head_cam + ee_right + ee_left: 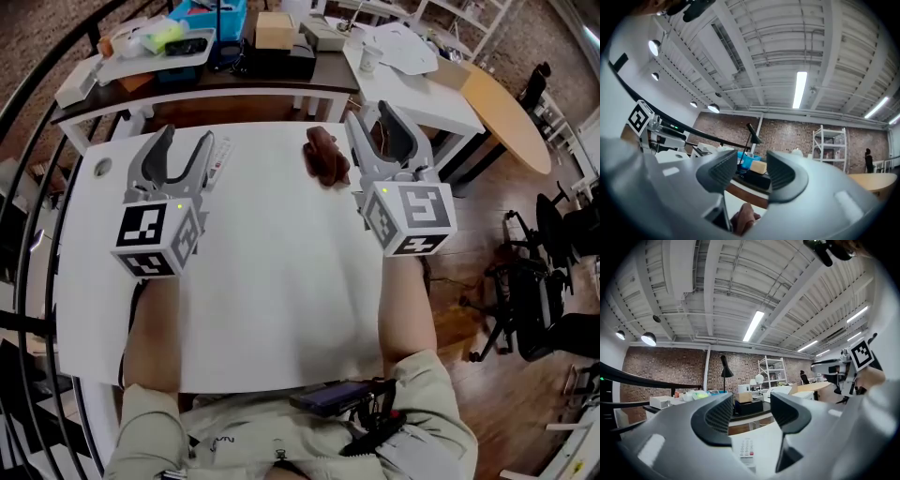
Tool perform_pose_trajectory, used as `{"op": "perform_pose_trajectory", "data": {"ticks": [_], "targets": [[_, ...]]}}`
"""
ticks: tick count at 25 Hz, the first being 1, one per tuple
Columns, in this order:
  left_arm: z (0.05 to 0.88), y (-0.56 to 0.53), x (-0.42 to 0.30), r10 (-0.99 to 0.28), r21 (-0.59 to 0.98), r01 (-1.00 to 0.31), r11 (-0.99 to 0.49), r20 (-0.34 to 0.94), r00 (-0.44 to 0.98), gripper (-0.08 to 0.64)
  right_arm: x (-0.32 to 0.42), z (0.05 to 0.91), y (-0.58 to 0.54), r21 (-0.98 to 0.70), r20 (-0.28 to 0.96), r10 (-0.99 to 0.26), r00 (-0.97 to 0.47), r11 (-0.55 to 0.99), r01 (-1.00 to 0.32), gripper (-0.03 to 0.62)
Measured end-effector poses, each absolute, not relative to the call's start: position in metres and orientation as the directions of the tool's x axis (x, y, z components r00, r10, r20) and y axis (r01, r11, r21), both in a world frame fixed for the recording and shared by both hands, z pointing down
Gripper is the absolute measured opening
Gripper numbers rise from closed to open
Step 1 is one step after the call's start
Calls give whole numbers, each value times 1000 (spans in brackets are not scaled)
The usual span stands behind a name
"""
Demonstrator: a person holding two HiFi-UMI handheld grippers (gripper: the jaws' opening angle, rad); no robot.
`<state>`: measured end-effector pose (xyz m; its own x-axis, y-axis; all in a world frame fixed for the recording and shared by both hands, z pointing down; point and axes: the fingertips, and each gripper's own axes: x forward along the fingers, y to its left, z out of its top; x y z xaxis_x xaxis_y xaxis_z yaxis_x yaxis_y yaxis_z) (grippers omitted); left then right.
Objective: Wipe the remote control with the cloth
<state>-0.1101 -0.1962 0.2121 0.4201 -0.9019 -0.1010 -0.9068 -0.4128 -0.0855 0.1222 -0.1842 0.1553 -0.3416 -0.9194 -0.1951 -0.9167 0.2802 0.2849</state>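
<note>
A white remote control (219, 161) lies on the white table (272, 281), just right of my left gripper (187, 141). From the left gripper view the remote (746, 449) shows low between the jaws, which stand apart with nothing in them. A crumpled brown cloth (325, 155) rests at the table's far edge, just left of my right gripper (373, 118). The right gripper view has the cloth (743, 219) below its jaws, also apart and empty. Both grippers hover above the table and point away from me.
Behind the table stands a dark desk (206, 80) with a white tray (155, 47), a blue bin (214, 17), a cardboard box (275, 28) and a black box. A white table (412, 80) sits at the back right. Office chairs (539, 300) stand on the wooden floor at right.
</note>
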Motion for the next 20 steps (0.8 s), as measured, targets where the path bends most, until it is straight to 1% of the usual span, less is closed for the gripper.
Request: {"op": "perform_pose_trajectory", "data": {"ticks": [2, 5, 10, 13, 20], "targets": [[222, -213, -116, -913, -65, -915, -399, -67, 403, 252, 121, 162, -203, 293, -169, -921, -352, 294, -910, 205], [248, -237, -116, -912, -45, -911, -410, 26, 410, 301, 125, 182, -228, 279, -118, -926, -360, 317, -906, 219], [295, -263, -106, -871, -16, -885, -464, 191, 453, 370, 130, 224, -266, 301, 40, -931, -363, 358, -884, 258], [320, -274, -104, -850, -19, -880, -474, 271, 452, 391, 130, 241, -277, 307, 111, -920, -377, 392, -867, 268], [365, -290, -101, -791, -35, -868, -495, 433, 433, 408, 140, 277, -286, 301, 248, -891, -381, 445, -844, 275]]}}
